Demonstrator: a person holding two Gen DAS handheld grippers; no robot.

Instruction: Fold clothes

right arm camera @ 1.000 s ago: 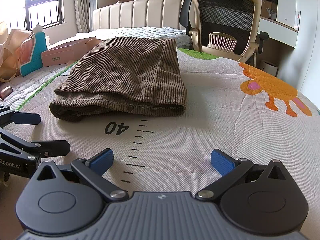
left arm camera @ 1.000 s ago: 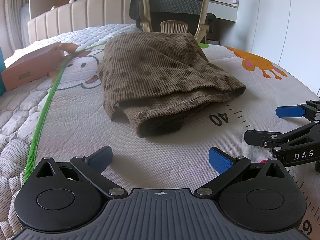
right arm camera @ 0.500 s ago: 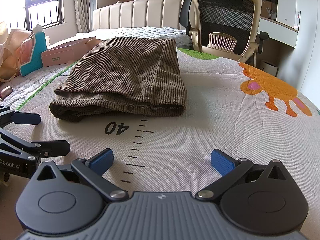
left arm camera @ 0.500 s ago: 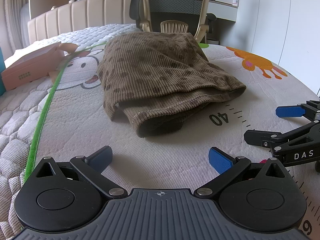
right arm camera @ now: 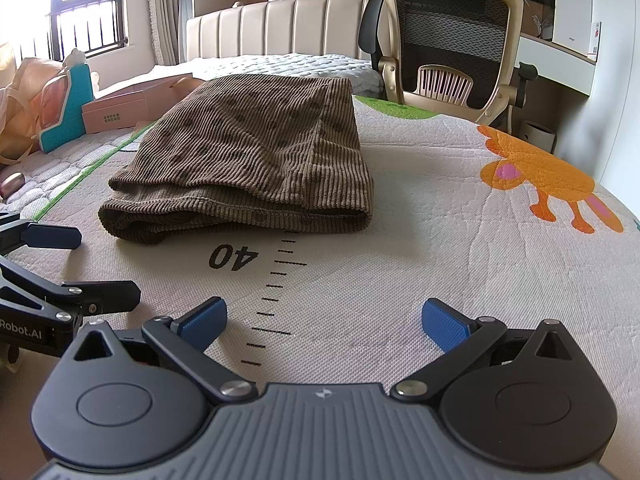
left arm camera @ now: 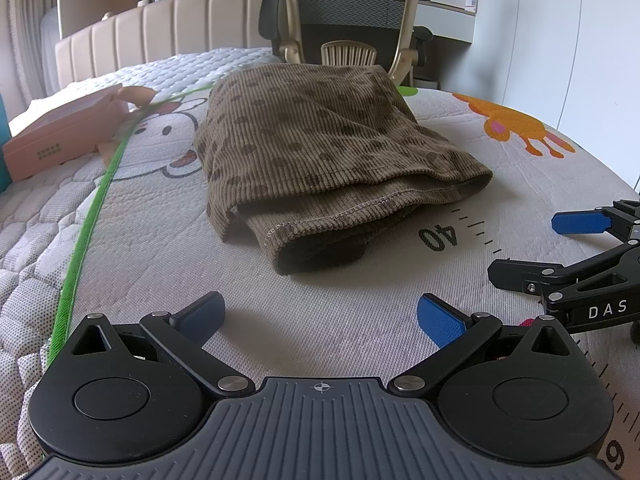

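A brown corduroy garment with dark dots (left arm camera: pixel 320 148) (right arm camera: pixel 256 164) lies folded in a thick stack on the printed mat, its hemmed edge facing me. My left gripper (left arm camera: pixel 320 314) rests low on the mat a short way in front of the fold, open, with nothing between its blue pads. My right gripper (right arm camera: pixel 324 318) sits beside it to the right, also open and empty, near the printed "40" mark (right arm camera: pixel 234 257). Each gripper shows at the edge of the other's view: the right gripper (left arm camera: pixel 568 248), the left gripper (right arm camera: pixel 52 264).
A pink box (left arm camera: pixel 60 136) (right arm camera: pixel 132 108) lies on the bed at the left, with a teal item (right arm camera: pixel 66 112) beside it. An office chair (left arm camera: pixel 352 24) (right arm camera: pixel 452 44) stands behind the garment. An orange animal print (right arm camera: pixel 548 176) marks the mat's right side.
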